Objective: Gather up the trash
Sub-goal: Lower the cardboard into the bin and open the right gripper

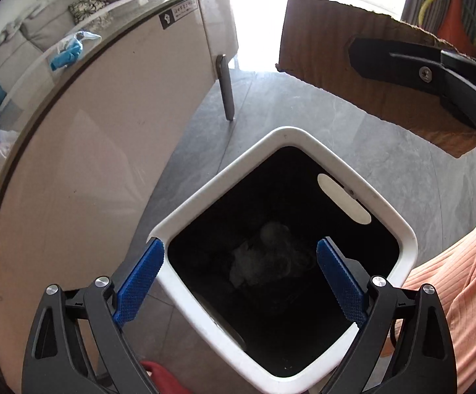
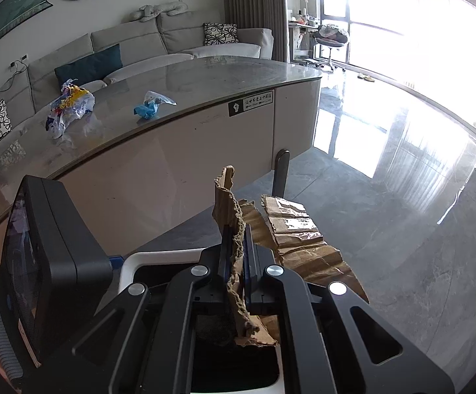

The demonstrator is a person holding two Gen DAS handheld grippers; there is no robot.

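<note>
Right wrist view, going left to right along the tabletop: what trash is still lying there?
Crumpled multicoloured plastic bag → blue wrapper. Both lie on the table.

Bin (image 1: 306, 138) on floor (image 1: 385, 151) just beside bench (image 1: 83, 164), left tongs (image 1: 239, 282) spread above its mouth, crumpled trash (image 1: 264, 259) inside. Right tongs (image 2: 236, 256) pinch cardboard (image 2: 290, 229) over the bin's far side. On bench: blue wad (image 2: 147, 109), bag (image 2: 70, 105) left of it; sofa (image 2: 172, 42) behind.
</note>
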